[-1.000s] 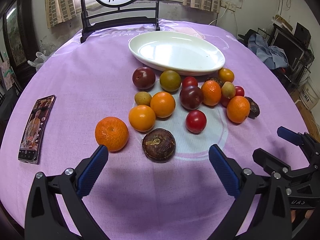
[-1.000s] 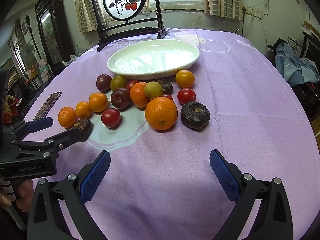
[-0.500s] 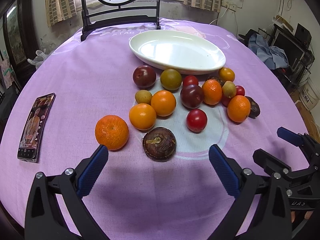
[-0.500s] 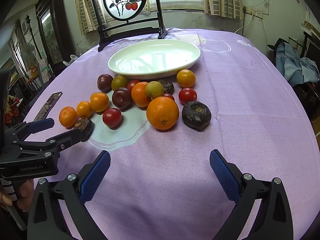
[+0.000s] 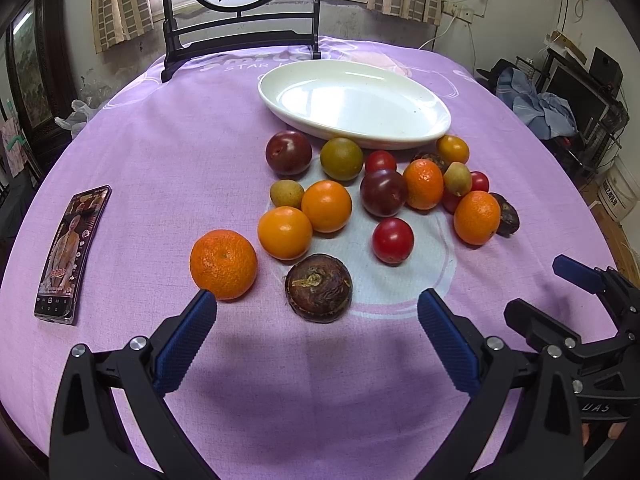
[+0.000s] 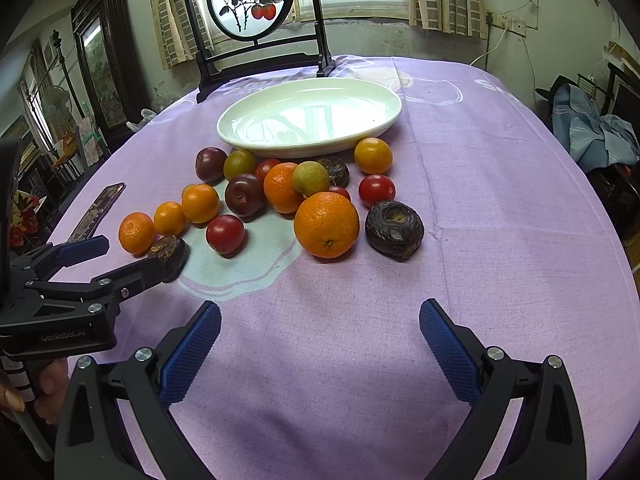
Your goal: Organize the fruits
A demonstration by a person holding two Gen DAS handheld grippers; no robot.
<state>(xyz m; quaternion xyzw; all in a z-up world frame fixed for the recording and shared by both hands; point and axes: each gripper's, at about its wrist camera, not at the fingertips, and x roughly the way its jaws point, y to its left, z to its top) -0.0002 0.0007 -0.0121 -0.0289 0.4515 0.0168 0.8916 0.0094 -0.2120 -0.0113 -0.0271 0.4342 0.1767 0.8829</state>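
Left claw (image 5: pixel 316 320) open; phone (image 5: pixel 72 252) beside fruits (image 5: pixel 376 192).

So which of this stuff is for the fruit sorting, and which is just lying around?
For the job: the scattered fruits, the empty white dish, the open left gripper, the open right gripper.

Lying about: phone, decorative screen stand, blue clothes.

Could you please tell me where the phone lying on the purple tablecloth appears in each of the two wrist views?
Left wrist: phone at far left, lying flat, screen up.
Right wrist: phone at left, foreshortened, beyond the left gripper.
Shared landmark: the white oval dish.
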